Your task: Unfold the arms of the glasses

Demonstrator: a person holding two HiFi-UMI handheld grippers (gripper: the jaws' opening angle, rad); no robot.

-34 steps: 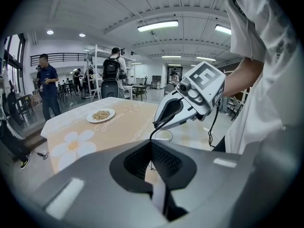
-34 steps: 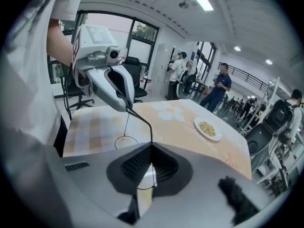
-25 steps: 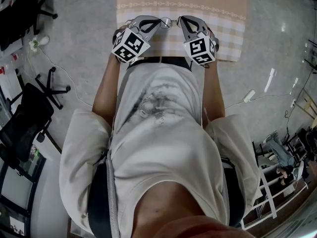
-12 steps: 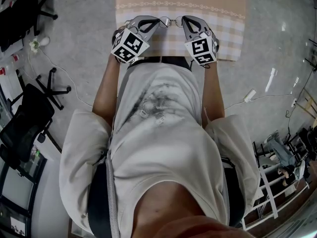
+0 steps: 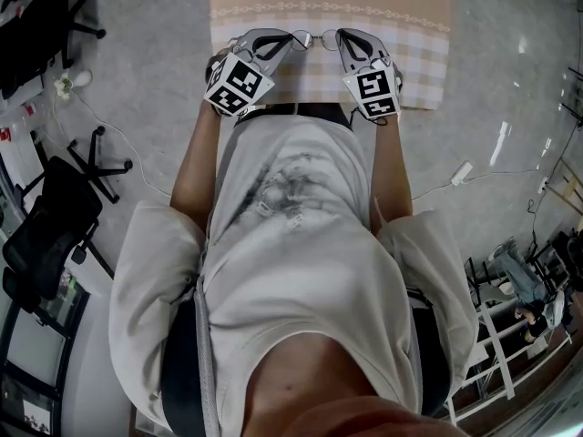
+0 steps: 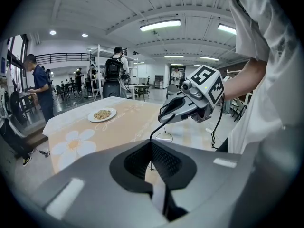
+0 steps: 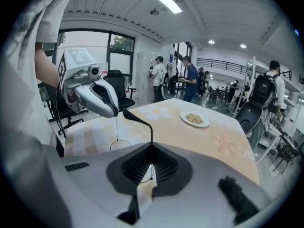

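The left gripper (image 5: 288,41) and right gripper (image 5: 340,36) are each clenching their jaws on one side of the thin-framed glasses (image 5: 311,39), holding them just above the tabletop (image 5: 401,25).

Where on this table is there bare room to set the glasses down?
The tablecloth is bare from the plate back to the near edge, including under the glasses. Only crowding: the left tool and right tool, both shut on the glasses.
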